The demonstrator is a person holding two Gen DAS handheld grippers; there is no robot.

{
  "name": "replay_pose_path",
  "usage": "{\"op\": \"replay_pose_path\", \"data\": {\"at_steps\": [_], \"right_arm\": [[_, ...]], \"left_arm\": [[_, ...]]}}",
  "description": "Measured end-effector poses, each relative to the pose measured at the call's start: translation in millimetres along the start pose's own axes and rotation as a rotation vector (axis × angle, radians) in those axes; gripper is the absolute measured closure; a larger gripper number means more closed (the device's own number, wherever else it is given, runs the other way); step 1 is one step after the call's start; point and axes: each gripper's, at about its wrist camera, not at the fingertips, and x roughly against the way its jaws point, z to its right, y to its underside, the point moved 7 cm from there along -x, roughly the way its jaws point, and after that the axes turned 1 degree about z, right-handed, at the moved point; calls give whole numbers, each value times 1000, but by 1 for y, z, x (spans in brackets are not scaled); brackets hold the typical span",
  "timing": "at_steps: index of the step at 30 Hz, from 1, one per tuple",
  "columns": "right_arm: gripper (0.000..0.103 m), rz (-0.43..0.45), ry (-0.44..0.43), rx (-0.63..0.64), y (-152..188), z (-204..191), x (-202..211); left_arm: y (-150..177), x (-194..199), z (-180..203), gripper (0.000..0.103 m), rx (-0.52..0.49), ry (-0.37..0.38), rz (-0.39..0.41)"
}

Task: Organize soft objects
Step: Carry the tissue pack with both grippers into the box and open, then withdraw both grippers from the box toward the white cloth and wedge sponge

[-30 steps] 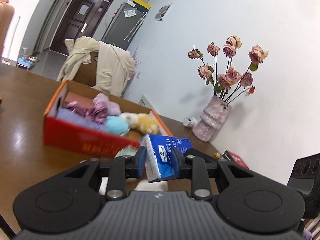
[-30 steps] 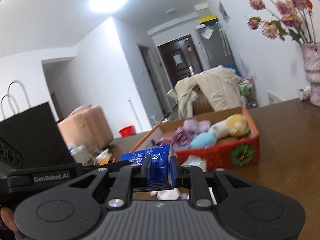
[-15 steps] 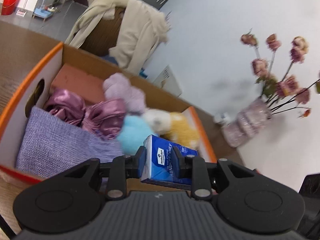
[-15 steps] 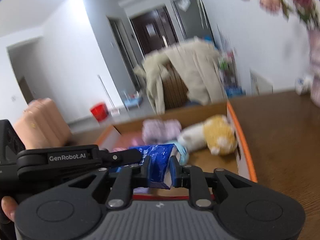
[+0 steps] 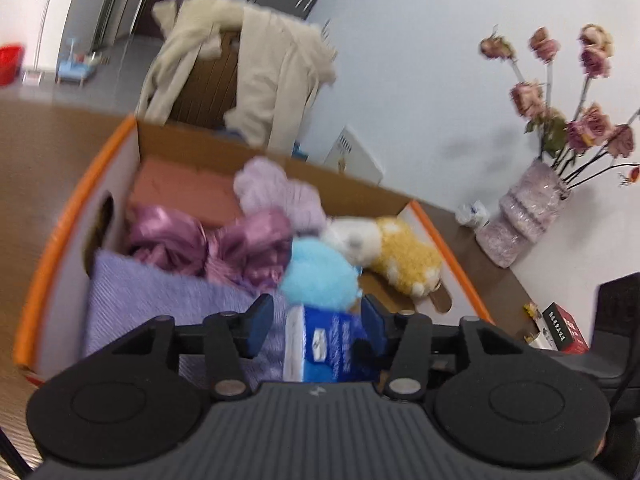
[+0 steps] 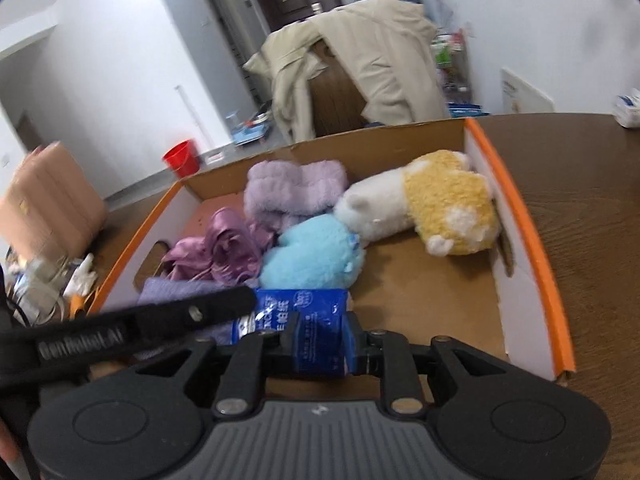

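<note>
Left wrist view: the left gripper (image 5: 316, 322) has its 2 fingers spread apart around the blue plastic tissue pack (image 5: 334, 346), which sits low in the orange-rimmed cardboard box (image 5: 76, 208), just before the fluffy light-blue plush (image 5: 320, 276).

Right wrist view: the right gripper (image 6: 320, 338) squeezes the pack. If it pulls away while squeezing, the pack could come back out.

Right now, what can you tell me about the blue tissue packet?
The blue tissue packet is a soft, crinkly plastic pack with white print. The right tongs squeeze it; the left tongs are open around its other end. It is over the box, against the light blue plush.
</note>
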Motion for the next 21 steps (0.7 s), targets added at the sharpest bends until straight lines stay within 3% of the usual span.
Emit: {"op": "replay_pose_path", "data": {"at_steps": [2, 7, 14, 21], "right_arm": [[62, -11, -44, 13, 2, -6, 2], [62, 55, -25, 21, -4, -9, 27], [57, 205, 28, 101, 0, -23, 96], [45, 336, 47, 215, 38, -52, 167]], "left_arm": [[-9, 17, 1, 44, -17, -10, 36], [-18, 63, 4, 32, -100, -38, 114], [10, 119, 24, 27, -263, -96, 171], [51, 191, 49, 17, -359, -132, 262]]}}
